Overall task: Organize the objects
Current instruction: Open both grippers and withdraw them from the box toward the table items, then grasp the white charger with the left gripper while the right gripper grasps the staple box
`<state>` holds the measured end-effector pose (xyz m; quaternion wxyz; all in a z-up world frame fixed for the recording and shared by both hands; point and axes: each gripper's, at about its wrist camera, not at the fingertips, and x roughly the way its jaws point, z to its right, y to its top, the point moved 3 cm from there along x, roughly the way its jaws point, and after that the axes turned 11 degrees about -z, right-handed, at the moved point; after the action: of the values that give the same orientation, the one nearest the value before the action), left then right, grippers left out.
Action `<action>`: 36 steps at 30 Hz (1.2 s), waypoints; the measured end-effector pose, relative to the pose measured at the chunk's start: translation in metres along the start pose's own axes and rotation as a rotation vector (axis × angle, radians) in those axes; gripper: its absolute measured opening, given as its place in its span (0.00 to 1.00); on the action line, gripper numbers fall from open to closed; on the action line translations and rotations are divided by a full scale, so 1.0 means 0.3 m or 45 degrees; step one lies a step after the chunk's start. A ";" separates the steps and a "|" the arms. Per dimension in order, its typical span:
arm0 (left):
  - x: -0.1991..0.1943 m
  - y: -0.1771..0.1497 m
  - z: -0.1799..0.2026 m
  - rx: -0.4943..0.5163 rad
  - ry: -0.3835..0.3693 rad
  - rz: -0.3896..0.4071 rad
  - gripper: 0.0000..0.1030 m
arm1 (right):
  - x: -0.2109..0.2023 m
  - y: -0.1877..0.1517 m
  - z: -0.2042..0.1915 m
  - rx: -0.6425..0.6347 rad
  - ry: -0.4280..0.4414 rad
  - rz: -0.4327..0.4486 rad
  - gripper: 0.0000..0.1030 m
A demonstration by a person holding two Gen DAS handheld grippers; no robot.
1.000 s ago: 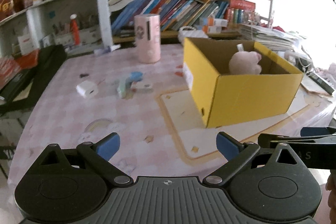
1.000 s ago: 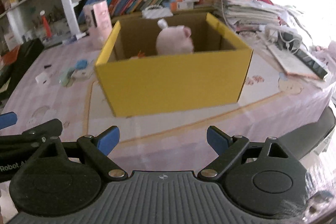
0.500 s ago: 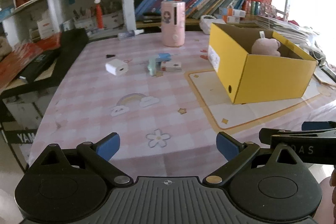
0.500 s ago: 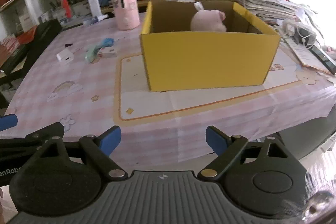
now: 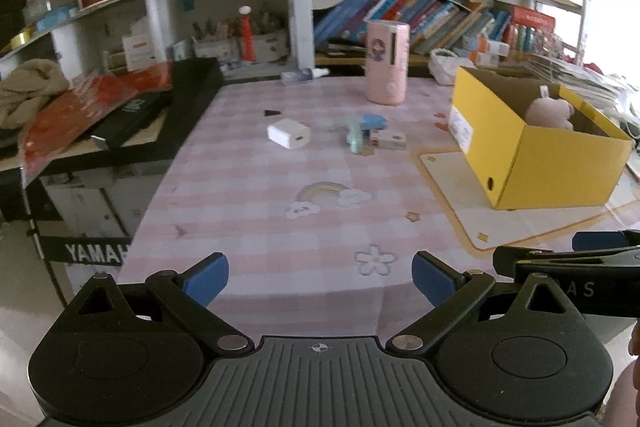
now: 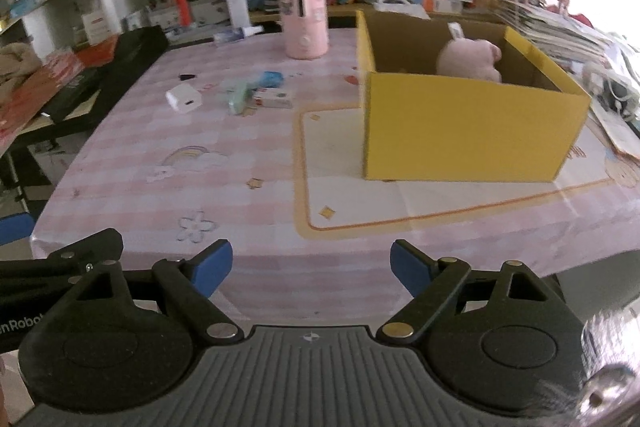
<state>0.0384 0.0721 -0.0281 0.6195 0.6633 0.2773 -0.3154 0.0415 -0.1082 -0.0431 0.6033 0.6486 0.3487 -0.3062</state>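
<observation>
Your work surface is a table (image 6: 120,163) under a pink checked cloth; on it, a yellow box (image 6: 472,131) stands on a cream mat (image 6: 340,187) at 2 o'clock; a white charger (image 6: 183,99), a green-and-blue item (image 6: 244,89) and a small carton (image 6: 274,99) lie near 11 o'clock; a pink cylinder (image 6: 306,15) stands upright at 12 o'clock.

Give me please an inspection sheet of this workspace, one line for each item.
Surface: table under pink checked cloth, cream mat under the box.
Job's things: plush inside yellow box; charger, green-blue toy and small carton loose on the cloth.
Clutter: pink cylinder upright.
Grippers: left gripper open, empty; right gripper closing, nothing between the jaws.
Cables: nothing seen clearly.
Surroundings: bookshelves, black case beside the table.
</observation>
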 end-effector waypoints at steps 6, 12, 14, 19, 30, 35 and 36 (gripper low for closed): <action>-0.010 -0.003 -0.056 -0.051 0.005 0.012 0.97 | -0.002 0.017 -0.067 -0.051 0.020 0.018 0.82; 0.012 0.002 -0.093 -0.091 -0.010 -0.015 0.97 | 0.021 0.036 -0.101 -0.085 0.033 0.007 0.81; 0.024 0.007 -0.098 -0.090 -0.014 -0.025 0.97 | 0.034 0.042 -0.106 -0.088 0.036 0.000 0.81; 0.060 0.037 -0.109 -0.084 -0.012 -0.028 0.97 | 0.079 0.077 -0.122 -0.101 0.049 -0.012 0.73; 0.193 0.200 -0.146 -0.125 0.046 -0.012 0.96 | 0.216 0.263 -0.149 -0.141 0.068 -0.017 0.66; 0.269 0.282 -0.140 -0.131 0.053 -0.021 0.96 | 0.294 0.358 -0.138 -0.148 0.059 -0.024 0.64; 0.283 0.297 -0.139 -0.132 0.052 -0.022 0.96 | 0.309 0.376 -0.135 -0.150 0.057 -0.025 0.63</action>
<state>0.1641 0.1046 -0.0338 0.6444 0.6342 0.3117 -0.2923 0.1860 -0.0636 -0.0513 0.6293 0.6152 0.3859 -0.2767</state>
